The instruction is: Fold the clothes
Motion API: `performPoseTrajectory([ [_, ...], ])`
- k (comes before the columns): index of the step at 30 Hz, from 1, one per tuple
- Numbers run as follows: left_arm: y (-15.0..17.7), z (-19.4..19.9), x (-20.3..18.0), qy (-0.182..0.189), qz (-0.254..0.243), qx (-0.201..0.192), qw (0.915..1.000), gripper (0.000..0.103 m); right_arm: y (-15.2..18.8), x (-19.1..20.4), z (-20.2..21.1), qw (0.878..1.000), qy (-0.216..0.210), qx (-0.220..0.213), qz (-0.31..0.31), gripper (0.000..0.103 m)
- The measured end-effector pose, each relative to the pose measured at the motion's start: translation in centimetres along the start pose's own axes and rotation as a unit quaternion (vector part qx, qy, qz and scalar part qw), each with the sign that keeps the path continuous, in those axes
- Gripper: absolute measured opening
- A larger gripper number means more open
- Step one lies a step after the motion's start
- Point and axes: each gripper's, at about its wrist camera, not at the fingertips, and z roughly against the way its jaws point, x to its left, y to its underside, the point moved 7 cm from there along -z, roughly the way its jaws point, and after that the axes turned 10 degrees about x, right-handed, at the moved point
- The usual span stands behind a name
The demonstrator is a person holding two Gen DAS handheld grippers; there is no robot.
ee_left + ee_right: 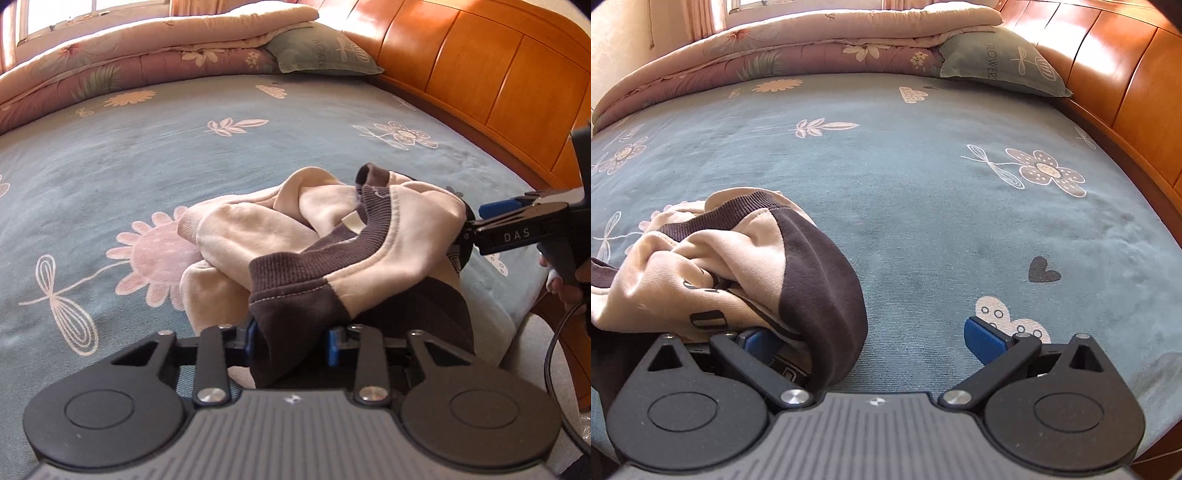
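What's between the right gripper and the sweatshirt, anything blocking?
Nothing visible. The right gripper is open, and the sweatshirt already drapes over its left finger; only bare bedspread lies between the jaws. The left gripper is shut on the sweatshirt's dark hem.
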Motion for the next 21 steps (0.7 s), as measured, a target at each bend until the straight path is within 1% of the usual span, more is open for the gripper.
performPoseTrajectory([
  [7,0.9,-2.0,0.6,0.018,0.015,0.035,0.9991,0.029,-0.6,1.6,1.3,0.998,-0.049,-0.018,0.038,0.103],
  [9,0.9,-1.8,0.9,0.020,0.026,0.027,0.9991,0.029,-0.7,2.1,1.6,0.997,-0.063,-0.023,0.049,0.103],
  [10,0.8,-1.6,1.1,0.020,0.031,0.021,0.9991,0.027,-0.8,2.3,1.8,0.996,-0.069,-0.025,0.054,0.103],
  [11,0.6,-1.3,1.3,0.016,0.035,0.014,0.9991,0.019,-0.9,2.5,2.0,0.995,-0.076,-0.028,0.060,0.103],
  [12,0.4,-0.9,1.5,0.011,0.039,0.007,0.9992,0.018,-1.0,2.8,2.2,0.994,-0.083,-0.030,0.065,0.103],
  [16,-1.0,1.0,2.6,-0.011,0.042,-0.028,0.9987,0.018,-1.4,3.6,2.9,0.990,-0.107,-0.037,0.082,0.103],
  [19,-1.6,1.4,3.9,-0.031,0.049,-0.037,0.9976,0.018,-2.3,3.6,4.3,0.985,-0.147,-0.054,0.077,0.103],
  [21,-1.9,1.1,4.9,-0.045,0.059,-0.034,0.9967,0.018,-2.9,3.3,4.9,0.983,-0.156,-0.061,0.070,0.103],
])
